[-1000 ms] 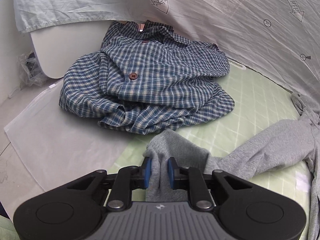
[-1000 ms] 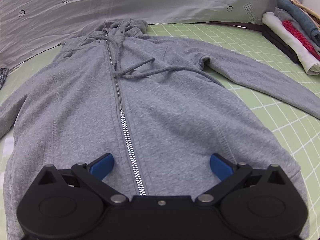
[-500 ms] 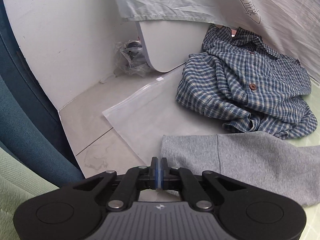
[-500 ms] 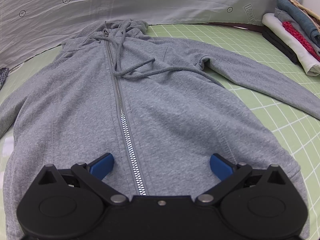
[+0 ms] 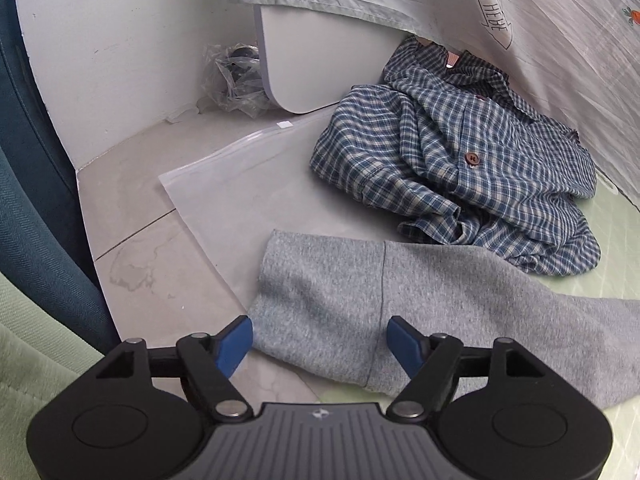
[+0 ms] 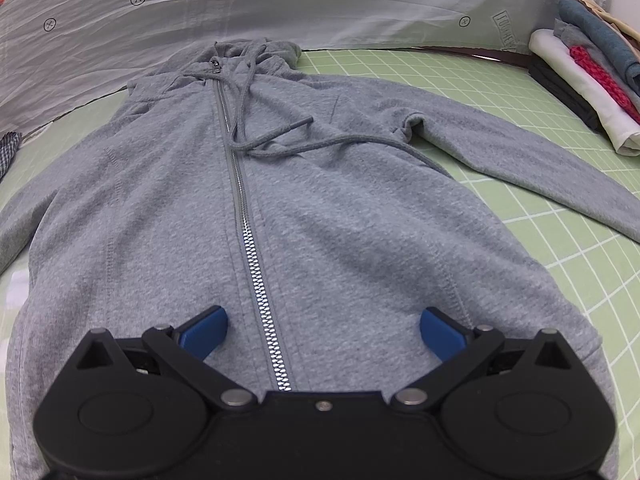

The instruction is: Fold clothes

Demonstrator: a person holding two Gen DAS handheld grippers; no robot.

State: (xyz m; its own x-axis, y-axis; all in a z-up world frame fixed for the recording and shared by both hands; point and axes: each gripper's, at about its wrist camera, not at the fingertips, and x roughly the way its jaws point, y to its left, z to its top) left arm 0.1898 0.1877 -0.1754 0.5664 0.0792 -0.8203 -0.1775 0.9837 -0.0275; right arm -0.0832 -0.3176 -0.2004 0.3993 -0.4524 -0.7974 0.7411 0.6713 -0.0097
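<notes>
A grey zip hoodie (image 6: 320,200) lies face up on the green grid mat (image 6: 540,260), zipper closed, drawstrings across the chest. Its sleeve (image 5: 400,300) stretches flat to the mat's left end, the cuff lying between the blue pads of my left gripper (image 5: 320,340). The left jaws are opening and do not press the cloth. My right gripper (image 6: 322,328) stands open over the hoodie's lower hem, its pads on either side of the zipper.
A crumpled blue plaid shirt (image 5: 460,160) lies just beyond the sleeve. A clear plastic bag (image 5: 240,188) lies on the floor beside it. Folded clothes (image 6: 580,80) are stacked at the mat's far right. A printed sheet (image 6: 280,8) hangs behind.
My left gripper, shut on the sleeve cuff, carried it out to the left, laid it flat, then opened and let it go. The right gripper has stayed still and open.
</notes>
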